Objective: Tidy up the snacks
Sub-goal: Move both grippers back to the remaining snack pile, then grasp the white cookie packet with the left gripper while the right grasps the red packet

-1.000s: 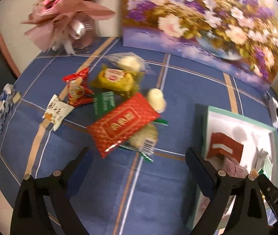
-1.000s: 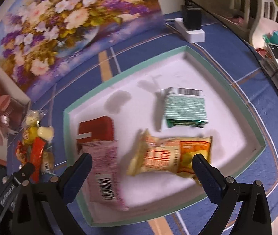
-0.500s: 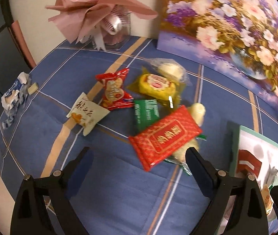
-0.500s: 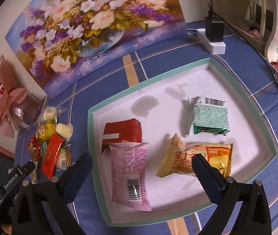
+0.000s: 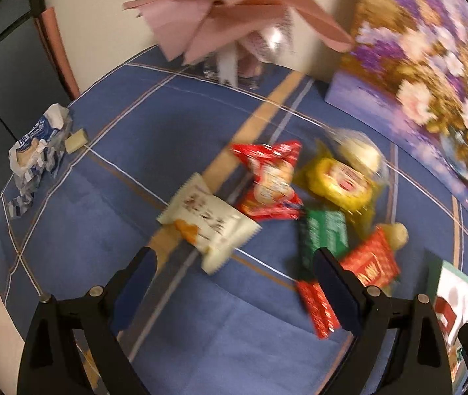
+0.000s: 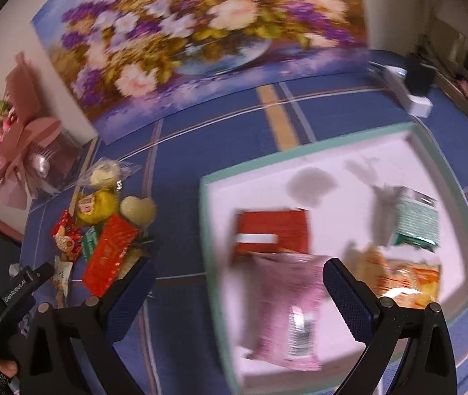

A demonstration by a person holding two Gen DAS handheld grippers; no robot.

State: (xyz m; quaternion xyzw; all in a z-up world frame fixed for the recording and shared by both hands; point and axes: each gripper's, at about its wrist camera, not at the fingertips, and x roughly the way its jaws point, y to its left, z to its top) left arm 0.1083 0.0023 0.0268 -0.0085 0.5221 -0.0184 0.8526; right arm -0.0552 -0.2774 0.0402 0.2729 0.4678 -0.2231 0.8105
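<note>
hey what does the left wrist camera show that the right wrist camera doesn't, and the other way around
Only the left wrist view shows the crumpled blue-and-white wrapper at the table's far left edge. Only the right wrist view shows the pink foil packet, orange snack bag and pale green packet inside the teal-rimmed white tray, plus the white power strip. Both show the long red foil packet, yellow wrapped cake, flower painting and pink bouquet.

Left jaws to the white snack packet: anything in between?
Nothing visible. The left gripper is open and empty, and the white snack packet lies just ahead of its jaws on bare blue tablecloth. The red packet and green packet lie beside and beyond it, not in the path.
</note>
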